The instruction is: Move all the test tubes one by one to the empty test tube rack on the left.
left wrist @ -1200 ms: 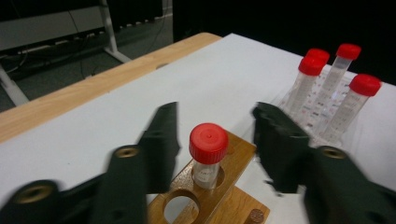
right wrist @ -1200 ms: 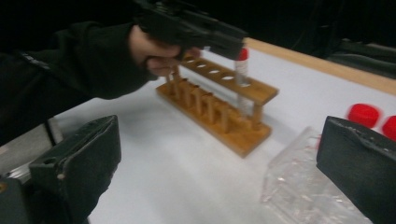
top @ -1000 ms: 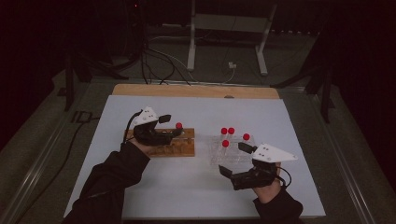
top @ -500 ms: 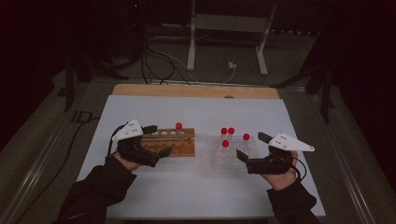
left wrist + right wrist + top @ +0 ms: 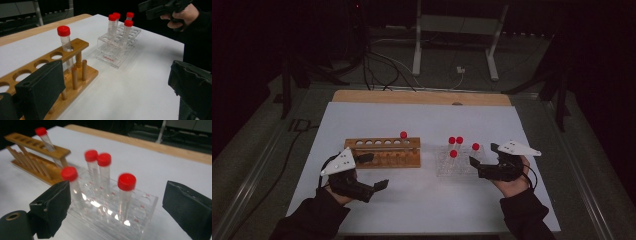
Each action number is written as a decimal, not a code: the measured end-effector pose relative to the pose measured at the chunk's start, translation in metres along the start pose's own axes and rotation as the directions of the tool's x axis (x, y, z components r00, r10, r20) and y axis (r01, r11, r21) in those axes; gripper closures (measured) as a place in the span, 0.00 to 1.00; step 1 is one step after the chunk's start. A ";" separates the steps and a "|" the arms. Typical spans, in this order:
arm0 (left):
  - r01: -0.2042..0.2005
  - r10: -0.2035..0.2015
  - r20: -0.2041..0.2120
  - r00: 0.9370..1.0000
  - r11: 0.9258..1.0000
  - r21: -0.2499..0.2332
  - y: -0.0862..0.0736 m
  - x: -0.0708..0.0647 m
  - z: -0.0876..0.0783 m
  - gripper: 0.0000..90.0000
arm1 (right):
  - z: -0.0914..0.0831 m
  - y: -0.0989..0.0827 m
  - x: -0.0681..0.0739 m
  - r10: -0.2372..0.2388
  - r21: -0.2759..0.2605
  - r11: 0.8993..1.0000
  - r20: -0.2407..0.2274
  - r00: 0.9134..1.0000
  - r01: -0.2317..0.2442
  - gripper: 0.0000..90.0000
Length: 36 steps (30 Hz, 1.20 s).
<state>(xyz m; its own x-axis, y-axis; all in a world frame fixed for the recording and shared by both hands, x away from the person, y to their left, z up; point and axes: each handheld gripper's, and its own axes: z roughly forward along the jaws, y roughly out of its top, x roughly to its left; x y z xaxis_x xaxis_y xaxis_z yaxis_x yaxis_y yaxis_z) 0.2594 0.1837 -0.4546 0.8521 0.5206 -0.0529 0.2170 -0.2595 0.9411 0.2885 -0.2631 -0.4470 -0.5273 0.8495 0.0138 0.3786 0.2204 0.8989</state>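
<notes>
A wooden rack (image 5: 382,159) (image 5: 75,50) holds one red-capped tube (image 5: 403,135) (image 5: 65,42) (image 5: 44,135) at its right end. Right of it, a clear plastic rack (image 5: 443,169) (image 5: 113,58) (image 5: 147,202) carries several red-capped tubes (image 5: 453,154) (image 5: 126,192). My left gripper (image 5: 373,171) (image 5: 115,85) lies just in front of the wooden rack; its jaws have just opened wide, with nothing between them. My right gripper (image 5: 483,154) (image 5: 117,207) is at the clear rack's right side, open; its jaws have just been closing a little, with the tubes ahead of them and untouched.
The racks stand on a white sheet (image 5: 427,200) over a wooden table whose far edge (image 5: 422,97) shows. Beyond it are a metal stand (image 5: 457,45) and cables on a dark floor. The person's right hand (image 5: 180,17) shows in the left gripper view.
My left gripper let go of the tube in the wooden rack and drew back toward the near left. My right gripper moved right and away from me, up to the clear rack.
</notes>
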 end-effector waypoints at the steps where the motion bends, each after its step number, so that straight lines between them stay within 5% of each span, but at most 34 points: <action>1: 0.007 -0.007 0.004 1.000 1.000 -0.003 -0.002 -0.001 -0.001 0.01 | 0.002 -0.001 -0.001 0.001 0.008 1.000 0.004 1.000 -0.001 0.14; 7: 0.012 -0.012 0.001 1.000 1.000 0.009 -0.012 -0.005 -0.005 0.02 | 0.013 -0.008 -0.007 0.011 0.051 0.999 0.029 1.000 -0.012 0.22; 19: 0.020 -0.020 -0.003 1.000 0.999 0.032 -0.026 -0.005 -0.007 0.02 | 0.026 -0.013 -0.012 -0.001 0.088 0.996 0.032 0.999 -0.001 0.54; 36: 0.020 -0.020 -0.004 1.000 0.999 0.036 -0.029 -0.003 -0.006 0.02 | 0.041 -0.012 -0.009 -0.027 0.136 0.990 0.037 0.999 0.022 0.80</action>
<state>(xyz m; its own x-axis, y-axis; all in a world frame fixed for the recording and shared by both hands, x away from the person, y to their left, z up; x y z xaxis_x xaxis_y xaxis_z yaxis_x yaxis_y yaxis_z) 0.2478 0.1948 -0.4801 0.8456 0.5292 -0.0703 0.2512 -0.2781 0.9271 0.3203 -0.2540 -0.4765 -0.5092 0.8602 -0.0268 0.4671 0.3024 0.8309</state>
